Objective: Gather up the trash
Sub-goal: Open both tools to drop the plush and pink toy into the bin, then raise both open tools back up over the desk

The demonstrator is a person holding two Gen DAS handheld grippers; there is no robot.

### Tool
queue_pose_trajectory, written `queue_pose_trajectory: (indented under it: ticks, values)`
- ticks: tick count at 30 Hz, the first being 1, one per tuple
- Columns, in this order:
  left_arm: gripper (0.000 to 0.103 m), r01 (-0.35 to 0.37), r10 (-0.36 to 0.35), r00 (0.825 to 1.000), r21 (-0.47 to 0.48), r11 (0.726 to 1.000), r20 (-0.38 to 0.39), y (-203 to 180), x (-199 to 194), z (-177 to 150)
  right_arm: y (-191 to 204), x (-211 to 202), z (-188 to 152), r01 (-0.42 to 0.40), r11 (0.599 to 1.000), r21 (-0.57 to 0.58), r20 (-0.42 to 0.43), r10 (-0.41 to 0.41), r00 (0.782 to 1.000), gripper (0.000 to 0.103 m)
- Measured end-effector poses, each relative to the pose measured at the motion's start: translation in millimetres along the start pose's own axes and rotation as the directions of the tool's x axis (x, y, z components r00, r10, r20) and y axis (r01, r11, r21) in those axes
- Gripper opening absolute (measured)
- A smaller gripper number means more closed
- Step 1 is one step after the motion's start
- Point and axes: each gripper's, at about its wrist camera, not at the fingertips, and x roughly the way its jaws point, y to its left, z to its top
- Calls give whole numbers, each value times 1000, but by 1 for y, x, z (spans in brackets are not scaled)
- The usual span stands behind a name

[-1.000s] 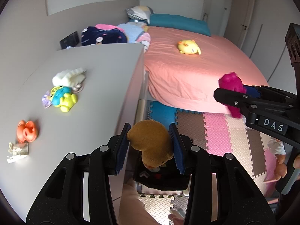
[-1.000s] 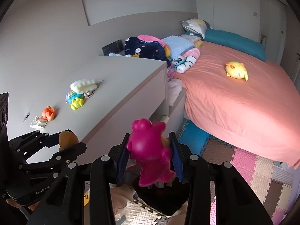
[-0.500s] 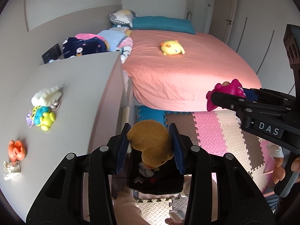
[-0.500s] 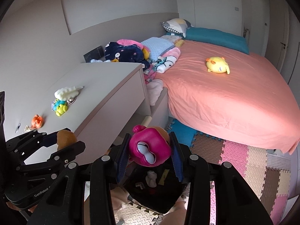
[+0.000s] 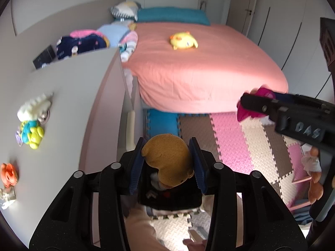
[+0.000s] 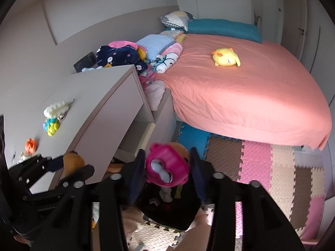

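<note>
At the left of the frame, the grey bench (image 5: 69, 96) carries a white toy (image 5: 33, 107), a blue and yellow-green toy (image 5: 31, 132) and an orange toy (image 5: 8, 173) in a loose row. The pink bed (image 5: 201, 71), upper centre, bears a yellow plush (image 5: 183, 40), a teal pillow (image 5: 171, 15) and folded clothes (image 5: 83, 45) at its left. Foam floor mats (image 5: 230, 138) lie lower right.

Brown plush toy (image 5: 169, 160): clamped between left gripper pads, above black bin (image 5: 169, 198). Magenta plush toy (image 6: 166, 165): held likewise, right side, over same bin.
</note>
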Motion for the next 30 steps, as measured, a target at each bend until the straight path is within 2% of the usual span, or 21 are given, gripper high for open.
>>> queue_pose_trajectory:
  ticks: [1, 2, 4, 6, 30]
  values:
    - [77, -4, 4, 1000, -15, 1000, -15, 3, 2, -1, -1, 0, 1, 14, 1000, 5, 9, -14, 1000, 73]
    - [97, -15, 14, 1000, -25, 1000, -17, 5, 3, -1, 0, 0, 2, 20, 1000, 2, 12, -20, 1000, 76]
    - [97, -45, 46, 999, -46, 998, 11, 9, 0, -2, 0, 0, 4, 23, 1000, -2, 16, -23, 1000, 77]
    - [98, -53, 53, 999, -54, 997, -4, 12, 2, -1, 2, 1, 5, 23, 1000, -3, 17, -23, 1000, 77]
    - [97, -84, 84, 996, -60, 995, -9, 19, -3, -5, 23, 1, 5, -6, 999, -49, 10, 6, 1000, 77]
